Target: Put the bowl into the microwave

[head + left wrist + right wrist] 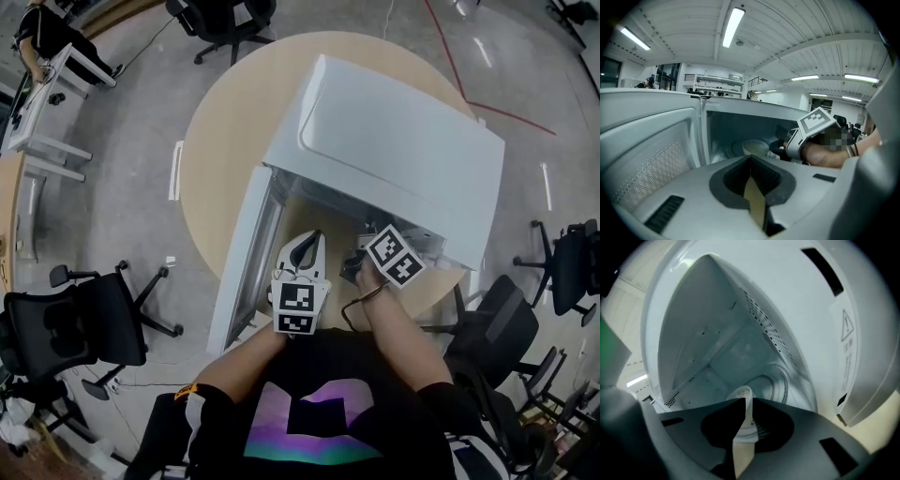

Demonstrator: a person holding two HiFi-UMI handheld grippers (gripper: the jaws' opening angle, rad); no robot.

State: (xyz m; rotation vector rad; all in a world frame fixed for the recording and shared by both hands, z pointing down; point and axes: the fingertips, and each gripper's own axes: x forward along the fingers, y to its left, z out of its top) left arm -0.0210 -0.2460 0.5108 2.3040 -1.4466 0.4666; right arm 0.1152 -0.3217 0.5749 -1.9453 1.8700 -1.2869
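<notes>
A white microwave (394, 141) stands on the round wooden table (225, 122), its door (239, 267) swung open to the left. In the left gripper view a cream bowl (754, 147) sits inside the cavity. My right gripper (746, 403) reaches into the cavity over the glass turntable (780, 385) and is shut on the rim of the bowl (739, 393). In the head view my right gripper (364, 255) has its tips hidden under the microwave's top. My left gripper (312, 240) hovers in front of the opening, shut and holding nothing, with its jaws (751, 159) pointing at the cavity.
The open door's mesh window (656, 164) fills the left of the left gripper view. Black office chairs (80, 323) (511, 323) stand on either side of me. Another person sits at a desk (42, 42) at the far left.
</notes>
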